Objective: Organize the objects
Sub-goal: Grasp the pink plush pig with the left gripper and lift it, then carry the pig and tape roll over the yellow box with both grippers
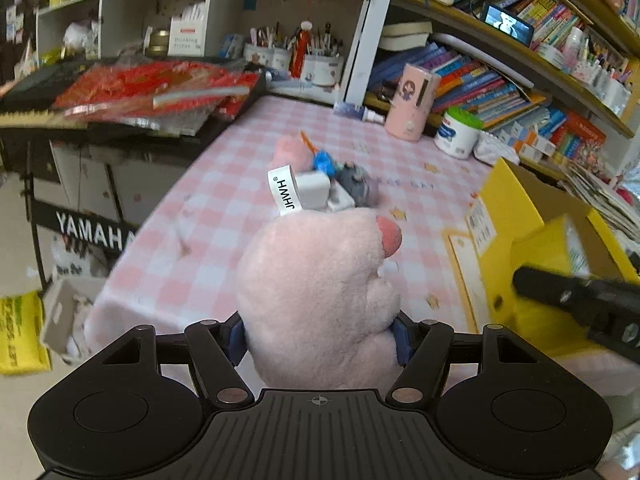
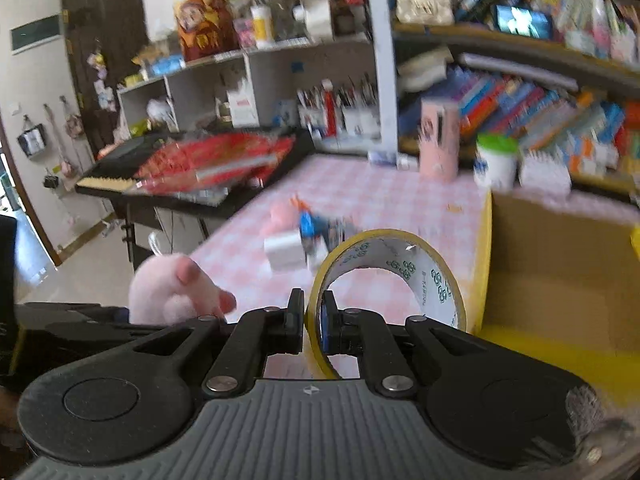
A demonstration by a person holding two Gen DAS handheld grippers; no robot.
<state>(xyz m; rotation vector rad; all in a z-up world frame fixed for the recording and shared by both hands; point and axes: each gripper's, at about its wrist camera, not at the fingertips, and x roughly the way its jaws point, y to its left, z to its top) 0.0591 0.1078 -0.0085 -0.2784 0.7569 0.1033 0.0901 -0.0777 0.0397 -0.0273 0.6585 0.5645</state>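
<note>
Left claw (image 1: 320, 334): my two blue pads (image 1: 236, 340) are clamped on the flanks of a pink plush toy (image 1: 316, 292), which bulges up and forward out of the jaws with its white label standing at the far end. I hold it low on the body because the stuffing gives; a grip near the middle keeps it from slipping through. It hangs clear of the pink checked tablecloth (image 1: 168, 248) below.

Right claw (image 2: 312, 326): my jaws are closed hard on the wall of a yellow tape roll (image 2: 390, 276), one finger inside the ring and one outside, so the roll stands on edge ahead of me. Pinching the thin wall is the only purchase a ring this wide offers.

Ahead and right of both claws stands the yellow cardboard box (image 1: 520, 216), open at the top; I judge it the destination, since both claws carry their loads beside it and a smaller yellow carton (image 1: 560, 248) already lies inside. The right claw appears in the left view as a dark bar (image 1: 580, 300) in front of the box.

Beyond the plush, farther out on the cloth, the unsorted heap remains: a white charger block (image 1: 314, 190), a grey item (image 1: 356, 182), a blue item (image 1: 323, 161) and a second pink plush (image 1: 292, 150). Blur hides their details.
</note>
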